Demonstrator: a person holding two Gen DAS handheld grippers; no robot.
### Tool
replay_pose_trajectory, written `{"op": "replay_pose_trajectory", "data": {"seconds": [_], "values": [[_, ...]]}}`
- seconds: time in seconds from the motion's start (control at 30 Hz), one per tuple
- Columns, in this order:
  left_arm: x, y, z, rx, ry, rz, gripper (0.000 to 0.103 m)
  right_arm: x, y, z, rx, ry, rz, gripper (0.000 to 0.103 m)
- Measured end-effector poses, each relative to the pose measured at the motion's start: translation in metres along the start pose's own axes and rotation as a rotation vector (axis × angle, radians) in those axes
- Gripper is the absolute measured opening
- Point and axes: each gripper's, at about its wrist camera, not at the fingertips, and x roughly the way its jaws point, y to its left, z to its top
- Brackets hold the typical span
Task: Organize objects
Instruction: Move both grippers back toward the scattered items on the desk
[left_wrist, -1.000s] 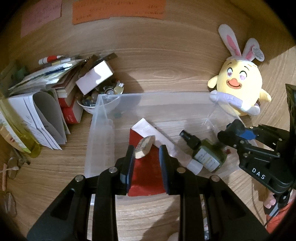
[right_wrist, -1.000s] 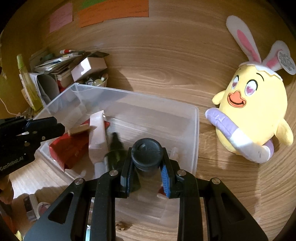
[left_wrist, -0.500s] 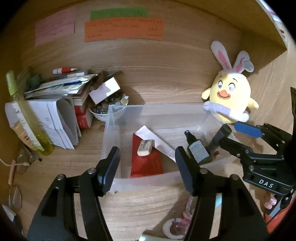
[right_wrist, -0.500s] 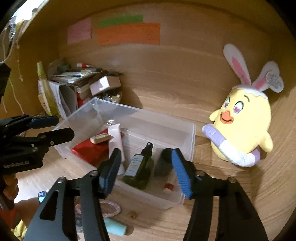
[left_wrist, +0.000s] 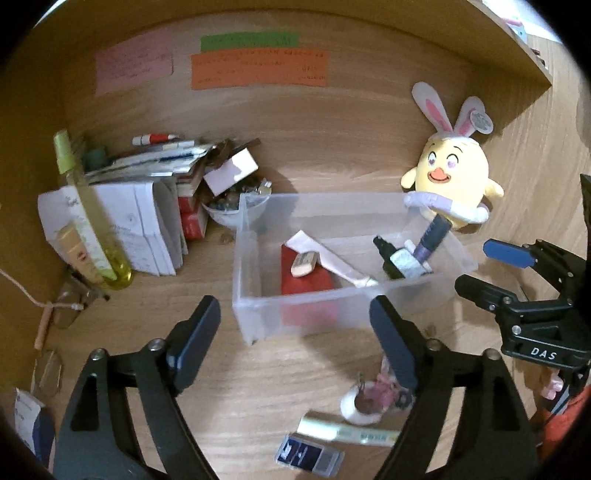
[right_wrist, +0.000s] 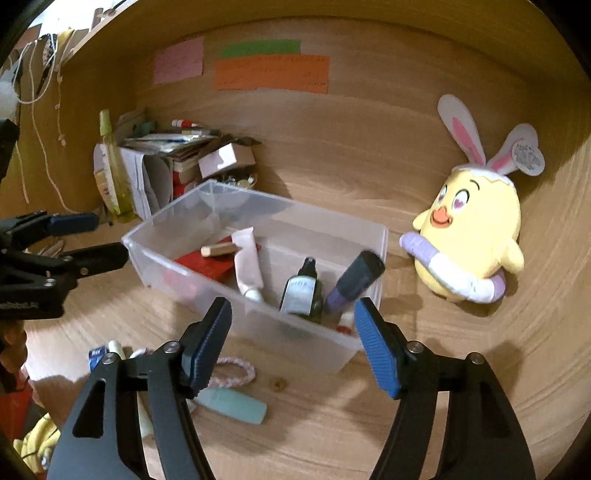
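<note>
A clear plastic bin sits on the wooden desk. Inside lie a red packet, a beige eraser, a white tube, a dark green bottle and a purple dark-capped container leaning on the right wall. My left gripper hangs in front of the bin, its jaws opening with nothing between them. My right gripper hovers before the bin's right end, jaws also opening and empty.
A yellow bunny plush stands right of the bin. Books, papers, a white box and a bowl crowd the left with a yellow-green bottle. A pink hair tie, teal tube, tape roll and blue card lie in front.
Both grippers let go inside the bin, the left of the eraser and the right of the dark-capped container, then opened wider and drew back and up, out of the bin.
</note>
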Motion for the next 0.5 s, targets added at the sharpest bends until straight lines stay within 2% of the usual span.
{"op": "replay_pose_trajectory", "data": {"seconds": [0.13, 0.5], "values": [[-0.003, 0.007, -0.012, -0.018, 0.023, -0.008, 0.087, 0.004, 0.000, -0.012, 0.011, 0.035, 0.019, 0.067], [0.005, 0.024, -0.064, -0.036, 0.140, 0.010, 0.088, 0.027, -0.013, -0.042, 0.056, 0.130, -0.001, 0.067]]}}
